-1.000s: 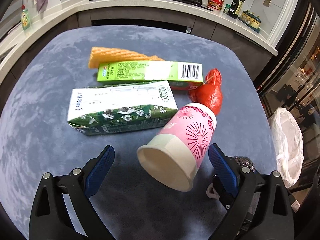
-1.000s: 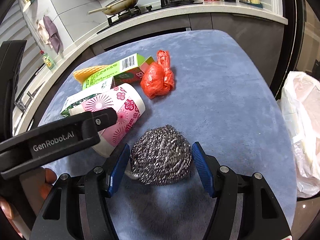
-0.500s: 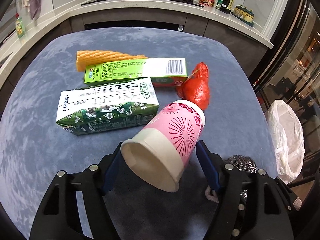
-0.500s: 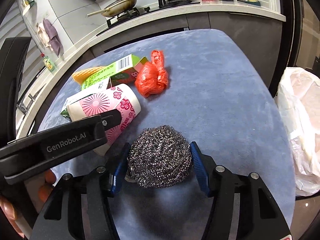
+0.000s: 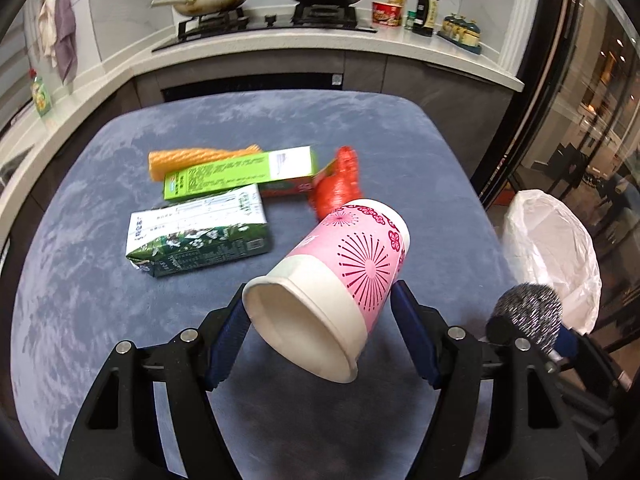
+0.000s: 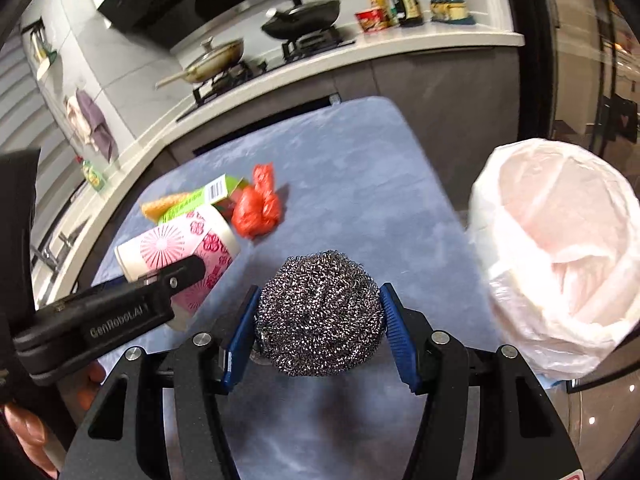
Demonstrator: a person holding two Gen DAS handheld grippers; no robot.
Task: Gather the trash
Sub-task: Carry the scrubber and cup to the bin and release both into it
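Two grippers each hold trash above the blue-grey velvety table [image 5: 100,320]: the left gripper [image 5: 320,320] clamps a pink flower-printed paper cup [image 5: 344,264], the right gripper [image 6: 318,332] a round steel-wool scourer [image 6: 318,314], beside the white-lined bin [image 6: 560,256].

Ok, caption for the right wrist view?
Right hand-held gripper shut on steel scourer, bin bag alongside.
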